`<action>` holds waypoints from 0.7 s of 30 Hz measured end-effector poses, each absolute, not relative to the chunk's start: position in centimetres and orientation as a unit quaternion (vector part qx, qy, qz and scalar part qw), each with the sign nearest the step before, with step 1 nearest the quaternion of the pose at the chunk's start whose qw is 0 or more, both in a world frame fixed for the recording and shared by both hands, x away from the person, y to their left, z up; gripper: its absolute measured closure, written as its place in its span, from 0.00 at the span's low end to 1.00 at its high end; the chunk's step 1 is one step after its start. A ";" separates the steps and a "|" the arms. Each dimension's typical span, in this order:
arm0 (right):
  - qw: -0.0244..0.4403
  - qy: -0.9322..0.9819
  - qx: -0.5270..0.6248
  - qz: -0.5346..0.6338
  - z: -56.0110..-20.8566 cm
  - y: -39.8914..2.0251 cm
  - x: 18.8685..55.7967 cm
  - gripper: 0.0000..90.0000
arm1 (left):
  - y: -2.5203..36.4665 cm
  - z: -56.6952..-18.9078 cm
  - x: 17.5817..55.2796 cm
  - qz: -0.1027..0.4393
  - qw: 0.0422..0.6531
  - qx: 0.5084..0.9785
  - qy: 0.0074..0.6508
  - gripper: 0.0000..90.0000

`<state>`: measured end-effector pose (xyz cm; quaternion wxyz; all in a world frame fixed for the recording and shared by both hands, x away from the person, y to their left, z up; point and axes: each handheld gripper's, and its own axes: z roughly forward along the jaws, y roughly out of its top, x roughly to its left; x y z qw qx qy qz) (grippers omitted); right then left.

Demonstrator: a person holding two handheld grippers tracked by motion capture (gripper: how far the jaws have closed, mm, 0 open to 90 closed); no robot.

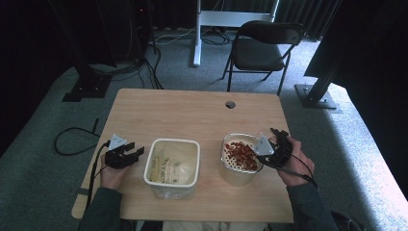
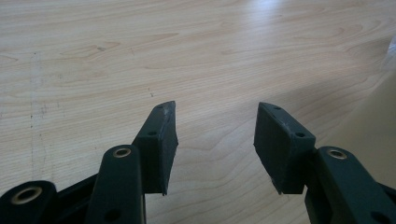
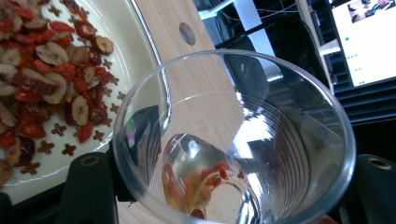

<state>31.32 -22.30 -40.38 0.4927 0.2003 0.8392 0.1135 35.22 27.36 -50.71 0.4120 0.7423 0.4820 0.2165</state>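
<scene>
Right tongs gripping clear cup, wooden table, grey carpet

Pale wood with a fine grain and a smooth, lightly sheened finish is seen in the table under the matt black plastic pads of the left gripper, brass-coloured rivets being set in its arms. A clear, glossy cup is gripped by the right gripper. Beside it, wrinkled dried red fruit is held in a smooth, cream perforated strainer. A translucent plastic container stands near the left gripper.
</scene>
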 end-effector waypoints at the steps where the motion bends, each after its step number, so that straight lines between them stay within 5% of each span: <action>1: 0.497 0.838 0.197 0.107 -40.4 -22.2 31.3 0.35 | 27.4 -50.7 35.2 0.216 0.412 0.742 0.482 0.55; 21: 0.568 0.819 0.068 -0.035 -41.3 -19.5 30.8 0.35 | 27.4 -50.6 35.2 0.216 0.413 0.742 0.482 0.55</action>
